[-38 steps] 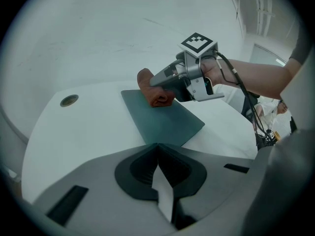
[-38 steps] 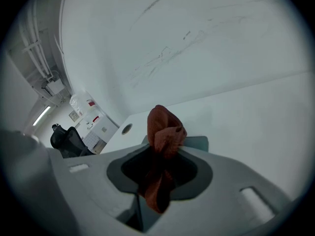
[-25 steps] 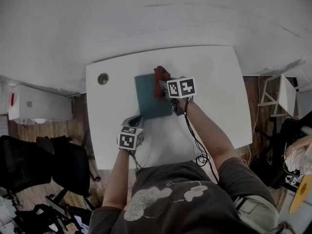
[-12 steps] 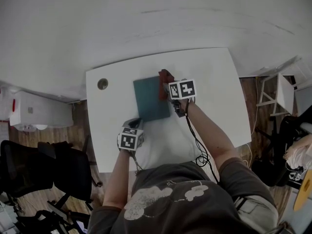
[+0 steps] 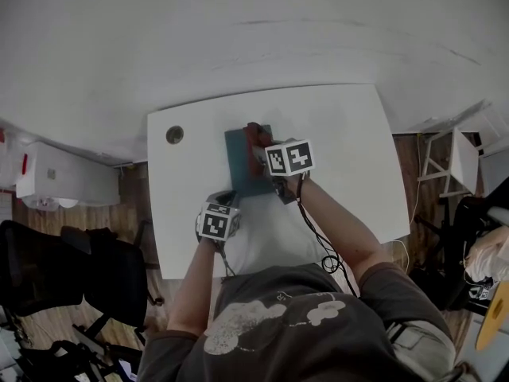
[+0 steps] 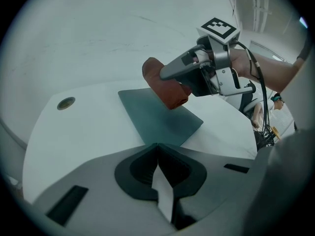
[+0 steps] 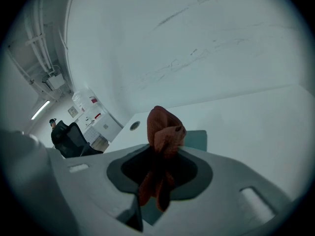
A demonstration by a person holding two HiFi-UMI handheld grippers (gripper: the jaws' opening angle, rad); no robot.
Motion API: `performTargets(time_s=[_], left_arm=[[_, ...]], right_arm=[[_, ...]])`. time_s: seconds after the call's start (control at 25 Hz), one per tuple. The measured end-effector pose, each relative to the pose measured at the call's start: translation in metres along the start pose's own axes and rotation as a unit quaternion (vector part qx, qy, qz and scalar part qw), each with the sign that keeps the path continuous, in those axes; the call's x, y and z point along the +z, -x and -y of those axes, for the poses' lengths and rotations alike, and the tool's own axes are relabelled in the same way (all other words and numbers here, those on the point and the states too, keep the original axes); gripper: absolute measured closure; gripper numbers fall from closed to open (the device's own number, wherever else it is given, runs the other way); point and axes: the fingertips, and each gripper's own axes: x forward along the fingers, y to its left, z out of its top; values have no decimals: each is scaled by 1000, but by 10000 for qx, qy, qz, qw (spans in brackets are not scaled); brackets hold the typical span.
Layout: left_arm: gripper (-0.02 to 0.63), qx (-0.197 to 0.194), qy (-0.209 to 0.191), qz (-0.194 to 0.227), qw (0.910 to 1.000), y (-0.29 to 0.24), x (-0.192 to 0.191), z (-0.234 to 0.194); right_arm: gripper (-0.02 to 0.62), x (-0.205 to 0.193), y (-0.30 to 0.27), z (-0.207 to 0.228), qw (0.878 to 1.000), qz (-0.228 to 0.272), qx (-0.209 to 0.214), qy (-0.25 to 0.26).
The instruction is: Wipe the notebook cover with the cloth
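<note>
**Cloth shifting in from the notebook's right edge**

Since a second ago, we are carrying the cloth leftward, off the notebook's right edge and over its cover.

We are working on a white table with wide bare room to the right of the notebook, out to the table's right edge. A narrower bare strip lies to the left. The teal notebook is lying flat, its far edge close to the table's far edge.

Our right gripper is pinching the bunched red-brown cloth and holding it on the far part of the cover. Our left gripper is sitting just beside the notebook's near corner with its jaws pressed together and nothing between them. A round cable hole sits near the far left corner, well apart from the notebook.
</note>
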Motion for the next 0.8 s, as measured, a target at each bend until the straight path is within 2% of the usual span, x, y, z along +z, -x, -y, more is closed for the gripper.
performTargets(time_s=[0.2, 0.44, 0.8], left_arm=[[604, -98, 148, 49, 9998, 2, 0, 0], [604, -68, -9, -5, 10000, 1, 0, 0], [604, -83, 61, 25, 9999, 0, 0, 0]], right_arm=[[491, -10, -16, -27, 9997, -161, 205, 8], [491, -28, -33, -47, 9985, -377, 389, -123], [491, -44, -45, -43, 9982, -542, 273, 3]])
